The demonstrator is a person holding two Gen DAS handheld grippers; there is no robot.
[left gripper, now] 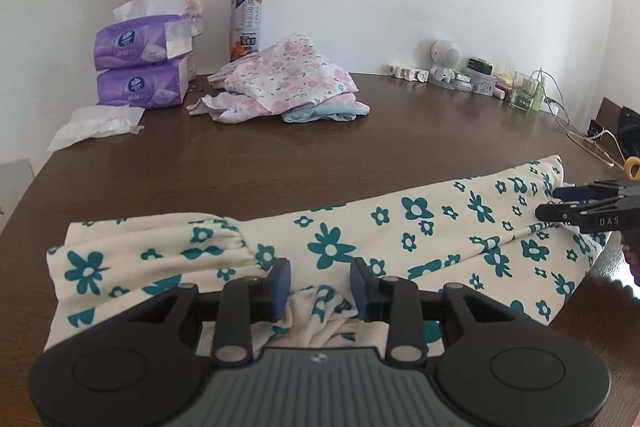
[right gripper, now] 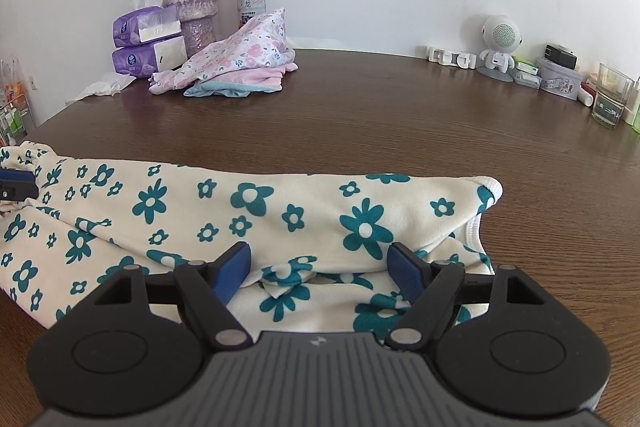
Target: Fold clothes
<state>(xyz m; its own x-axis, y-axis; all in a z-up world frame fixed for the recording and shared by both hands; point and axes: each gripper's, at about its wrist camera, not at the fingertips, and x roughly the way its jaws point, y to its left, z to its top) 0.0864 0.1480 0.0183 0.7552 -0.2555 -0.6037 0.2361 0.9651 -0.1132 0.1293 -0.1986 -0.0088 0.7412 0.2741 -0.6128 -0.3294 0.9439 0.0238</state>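
**A:** Left wrist first. What have I got?

**B:** Your left gripper sits low over the near edge of the cream garment with teal flowers, at its gathered, elasticated end. The blue pads stand partly apart, a bunched ridge of fabric rising between them. I can't see them pressing on it, so I'd call it loose, not gripped.

**A:** And the garment's lie?

**B:** It's a long band across the near part of the brown wooden table, long axis running left to right. The gathered end points left; the other end reaches the right gripper, whose black fingers come in from the right edge.

**A:** Why the two ends?

**B:** My guess: holding both ends lets me carry one over the other without the middle sagging.

**A:** Right wrist now.

**B:** My right gripper hovers at the near edge of the same garment, at the end with a white ribbed hem. Pads are wide apart, a small fold of cloth lying between them, untouched. The band runs away leftward to the left gripper's tip.

**A:** Anything else?

**B:** A pile of pink floral clothes sits far left, by the tissue packs, likely waiting well apart so this fold has room.
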